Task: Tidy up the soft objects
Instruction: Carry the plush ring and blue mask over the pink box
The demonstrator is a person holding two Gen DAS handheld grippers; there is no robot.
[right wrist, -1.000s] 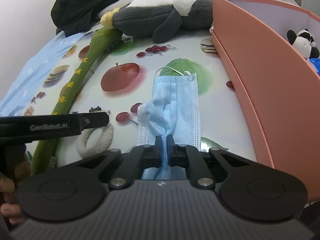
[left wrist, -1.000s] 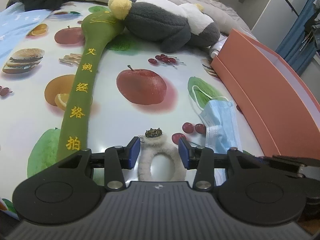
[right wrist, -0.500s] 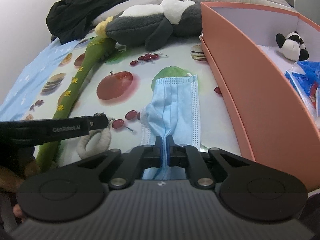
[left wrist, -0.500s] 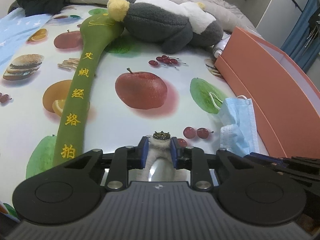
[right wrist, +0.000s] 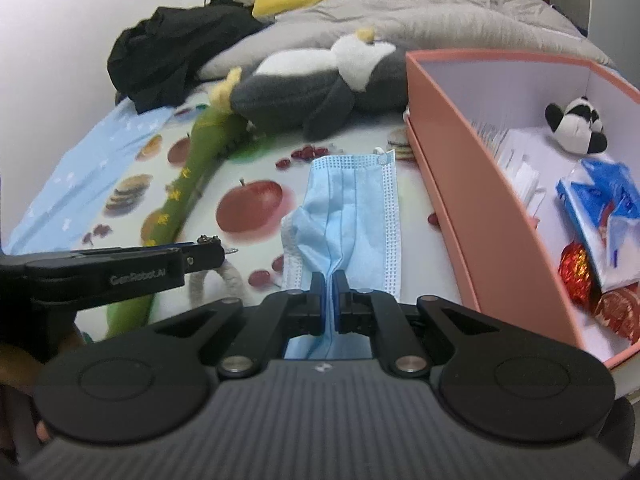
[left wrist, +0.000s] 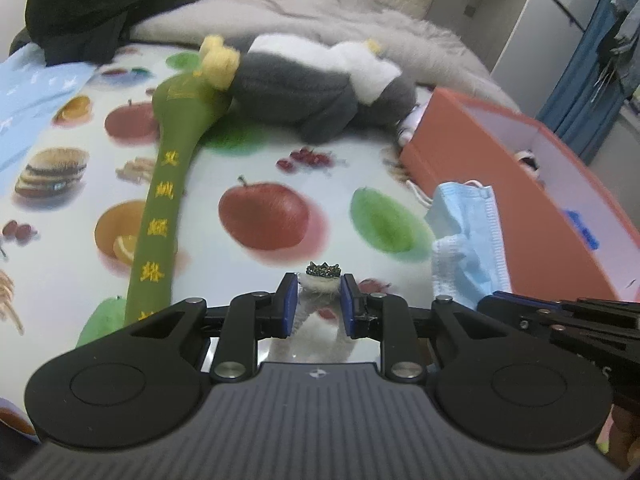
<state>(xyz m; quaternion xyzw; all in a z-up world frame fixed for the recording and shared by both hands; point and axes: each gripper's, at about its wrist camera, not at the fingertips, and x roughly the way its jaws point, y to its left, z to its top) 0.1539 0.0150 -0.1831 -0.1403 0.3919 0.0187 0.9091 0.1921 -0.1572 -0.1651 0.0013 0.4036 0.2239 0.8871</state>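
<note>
The left tongs (left wrist: 319, 294) are squeezing a fuzzy white ring (left wrist: 320, 282) with a tiny dark crown on top, and their blue pads have just been closing on it. The right tongs (right wrist: 329, 285) are pinched tight on a blue face mask (right wrist: 352, 216), which is hanging out in front of them. Just right of the right tongs, a pink box (right wrist: 472, 208) is sitting with a little panda toy (right wrist: 576, 124) inside. A long green plush stick (left wrist: 160, 216) is lying left of the left tongs on the fruit-print cloth (left wrist: 248, 160).
</note>
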